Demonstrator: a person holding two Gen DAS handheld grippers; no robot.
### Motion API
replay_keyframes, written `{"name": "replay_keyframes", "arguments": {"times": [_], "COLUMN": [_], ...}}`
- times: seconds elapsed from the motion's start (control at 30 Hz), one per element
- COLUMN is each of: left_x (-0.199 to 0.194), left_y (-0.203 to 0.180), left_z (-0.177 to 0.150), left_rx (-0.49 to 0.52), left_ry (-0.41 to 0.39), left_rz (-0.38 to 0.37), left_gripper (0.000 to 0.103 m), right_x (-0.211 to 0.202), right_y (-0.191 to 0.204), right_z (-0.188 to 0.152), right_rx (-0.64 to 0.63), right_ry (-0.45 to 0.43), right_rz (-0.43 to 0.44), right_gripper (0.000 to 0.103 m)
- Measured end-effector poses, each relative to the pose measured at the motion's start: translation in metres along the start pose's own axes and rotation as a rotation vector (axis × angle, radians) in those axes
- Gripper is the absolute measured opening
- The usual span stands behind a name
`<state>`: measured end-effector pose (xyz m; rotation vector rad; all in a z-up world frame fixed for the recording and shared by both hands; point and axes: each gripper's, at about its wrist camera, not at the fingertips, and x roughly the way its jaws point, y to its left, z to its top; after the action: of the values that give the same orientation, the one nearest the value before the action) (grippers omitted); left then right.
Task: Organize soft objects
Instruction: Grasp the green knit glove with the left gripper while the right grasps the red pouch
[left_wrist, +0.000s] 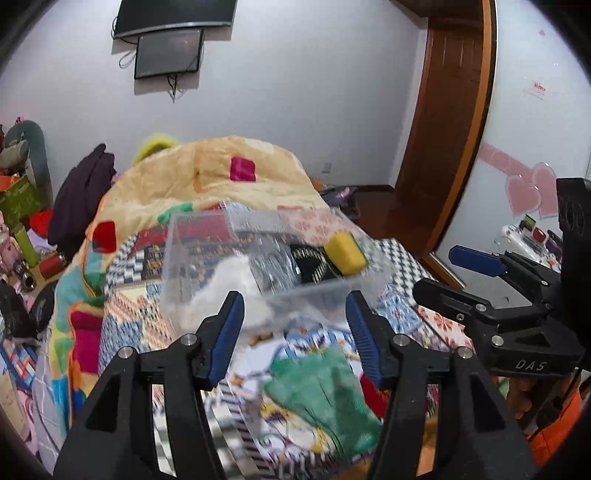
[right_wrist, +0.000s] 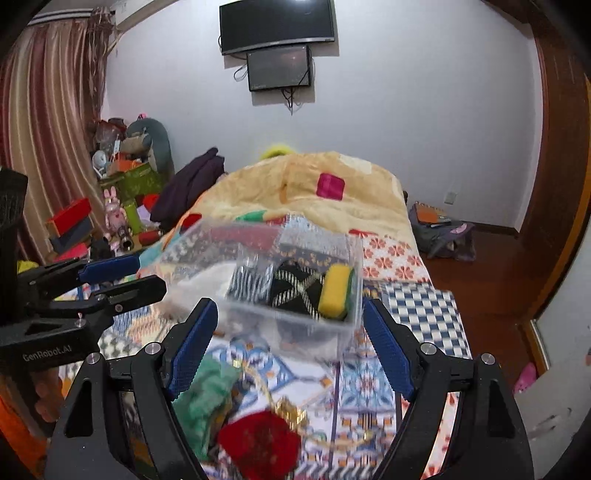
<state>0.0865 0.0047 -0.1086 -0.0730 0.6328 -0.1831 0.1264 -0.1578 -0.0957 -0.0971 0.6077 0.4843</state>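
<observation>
A clear plastic bin (left_wrist: 295, 291) (right_wrist: 314, 321) stands on the patterned bed. Inside it are a yellow sponge (left_wrist: 345, 253) (right_wrist: 336, 286), a black patterned cloth (right_wrist: 295, 291) and something white (left_wrist: 236, 273). A green cloth (left_wrist: 325, 391) (right_wrist: 207, 391) lies on the bed in front of the bin, and a red soft object (right_wrist: 258, 443) lies near it. My left gripper (left_wrist: 295, 332) is open and empty, just short of the bin. My right gripper (right_wrist: 288, 347) is open and empty, above the red object and before the bin.
A yellow blanket (right_wrist: 314, 192) is heaped at the far end of the bed. Clutter and boxes (right_wrist: 122, 184) stand left of the bed by a curtain. A bag (right_wrist: 439, 229) lies on the wooden floor at the right. Screens (right_wrist: 277, 37) hang on the wall.
</observation>
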Motion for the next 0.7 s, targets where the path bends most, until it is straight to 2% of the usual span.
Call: {"name": "replay_keyframes", "arguments": {"times": [0.4,0.5,0.7], "left_x": [0.022,0.026,0.036], "left_y": [-0.012,-0.015,-0.014], "left_z": [-0.062,-0.073,-0.081], "left_rx": [-0.042,-0.036,-0.045], "left_ry": [0.145,0.163,0.195], "left_rz": [-0.043,-0.049,-0.085], "left_gripper": [0.057,0.056,0.03], "right_x": [0.015,0.024,0.034], "right_y": [-0.007,-0.007,-0.003], "right_z": [-0.067,-0.077,-0.085], "right_rx": [0.063,0.069,0.068], "right_ry": [0.176,0.221,0.275], "right_rz": [0.039,0.06,0.095], "right_gripper": [0.078,0.068,0.041]}}
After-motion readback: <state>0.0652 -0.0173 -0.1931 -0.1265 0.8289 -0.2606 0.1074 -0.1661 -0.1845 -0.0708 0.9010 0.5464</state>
